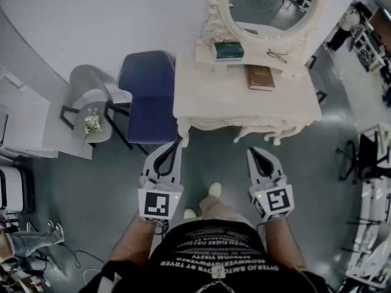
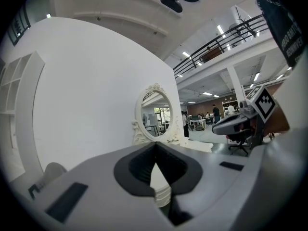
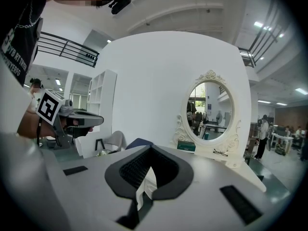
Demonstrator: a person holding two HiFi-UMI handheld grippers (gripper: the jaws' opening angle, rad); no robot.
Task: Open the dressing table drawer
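Blue chair (image 1: 149,93) out at eleven o'clock, left gripper (image 1: 172,146) low at seven, jaws pressed together on nothing, white dressing table (image 1: 208,99) dead ahead at twelve, clear of both grippers, brown book (image 1: 259,77) on top, right gripper (image 1: 253,152) at five, jaws together, empty.

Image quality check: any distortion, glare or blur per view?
Head view: sharp, evenly lit, edges bowed; mirror shows reflections, no glare. Left gripper view: heavy fisheye, black vignetted corners, ceiling lights clipped white. Right gripper view: same fisheye and vignette.
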